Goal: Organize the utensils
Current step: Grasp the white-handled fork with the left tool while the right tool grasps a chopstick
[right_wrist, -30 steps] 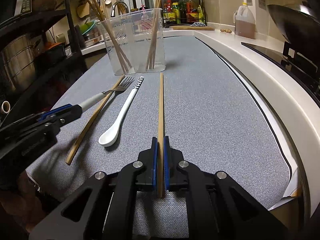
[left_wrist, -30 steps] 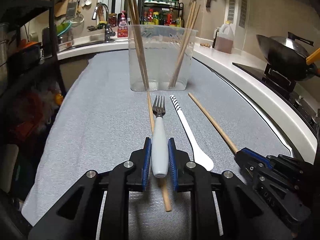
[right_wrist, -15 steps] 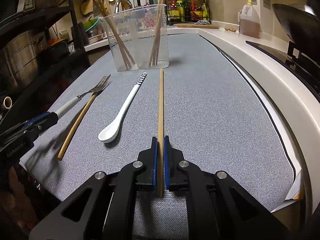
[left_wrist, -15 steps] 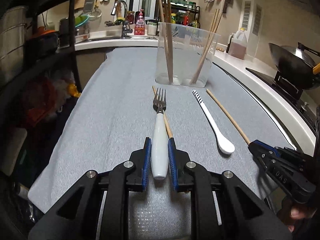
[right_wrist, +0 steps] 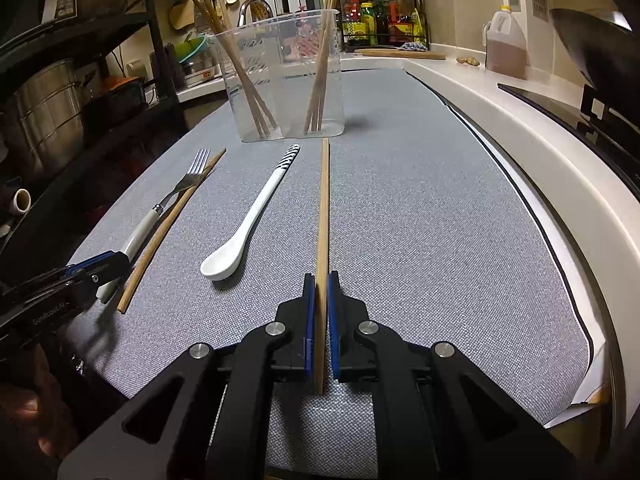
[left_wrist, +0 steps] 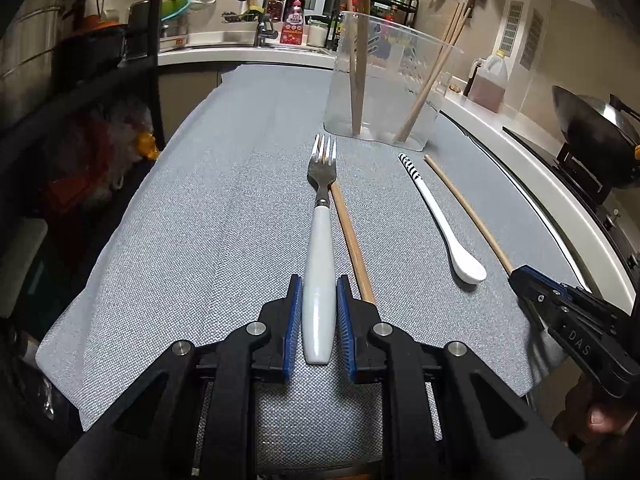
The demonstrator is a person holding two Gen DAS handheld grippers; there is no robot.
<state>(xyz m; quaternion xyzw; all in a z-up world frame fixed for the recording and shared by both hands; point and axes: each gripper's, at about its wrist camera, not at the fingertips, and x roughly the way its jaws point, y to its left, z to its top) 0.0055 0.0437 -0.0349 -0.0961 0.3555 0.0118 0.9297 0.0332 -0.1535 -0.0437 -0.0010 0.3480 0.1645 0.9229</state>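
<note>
**Q:** Two tongs, both busy? What's each one got?

**A:** Yep. The left tongs (left_wrist: 318, 320) are closed down on the white handle of the fork (left_wrist: 320, 248), blue pads snug on both sides. Fork points straight ahead toward the clear plastic container (left_wrist: 384, 88), tines just short of it. The right tongs (right_wrist: 320, 320) are pinched nearly all the way together on a single wooden chopstick (right_wrist: 323, 216), gripping it near the back end, with the rest running forward along the grey mat (right_wrist: 420, 220) on the worktop.

**Q:** Anything loose?

**A:** One more chopstick (left_wrist: 352, 240) lies on the mat right beside the fork, its far end passing under the fork's head. Can't tell if they actually touch. Between that pair and the held chopstick there's a white ceramic spoon (right_wrist: 248, 224) with a striped handle end, bowl toward the tongs.

**Q:** And the container?

**A:** Stands upright at the far end of the mat, several chopsticks leaning inside, some left, some right. Wok (left_wrist: 592, 128) sits on the stove off to the right.
</note>
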